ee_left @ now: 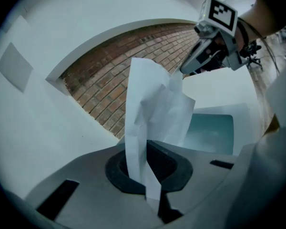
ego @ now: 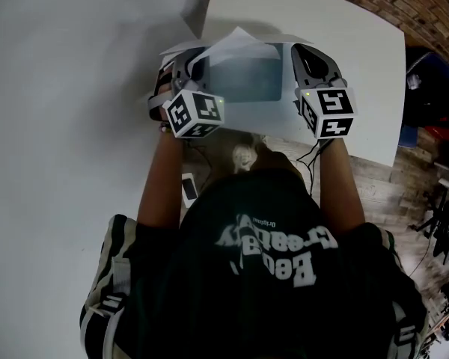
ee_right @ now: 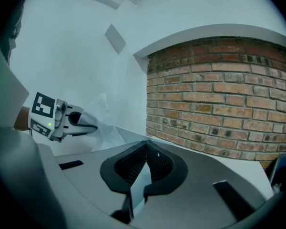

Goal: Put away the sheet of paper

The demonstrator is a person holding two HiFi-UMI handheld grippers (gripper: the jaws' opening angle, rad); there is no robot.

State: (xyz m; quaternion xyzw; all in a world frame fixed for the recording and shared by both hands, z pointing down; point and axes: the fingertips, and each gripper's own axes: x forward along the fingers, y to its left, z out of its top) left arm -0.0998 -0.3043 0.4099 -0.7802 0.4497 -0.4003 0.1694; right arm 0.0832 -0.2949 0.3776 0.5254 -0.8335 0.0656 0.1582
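Holding a crumpled white sheet of paper [ee_left: 152,109] upright at frame centre, pinched by its lower edge in the fully closed left gripper [ee_left: 150,175]. Pinching likewise with the right gripper [ee_right: 144,168], jaws together on a thin pale edge, probably the same sheet's far side. Carrying it two-handed, seemingly to keep it spread and lifted above the shallow grey-blue rectangular tray [ego: 243,81] on the white table [ego: 359,43], ready for lowering in. Hard to confirm in the head view, with both pinch points tucked behind the marker cubes; hard also to tell tray from folder. Cut off at upper right there: red brick surface [ego: 404,6].
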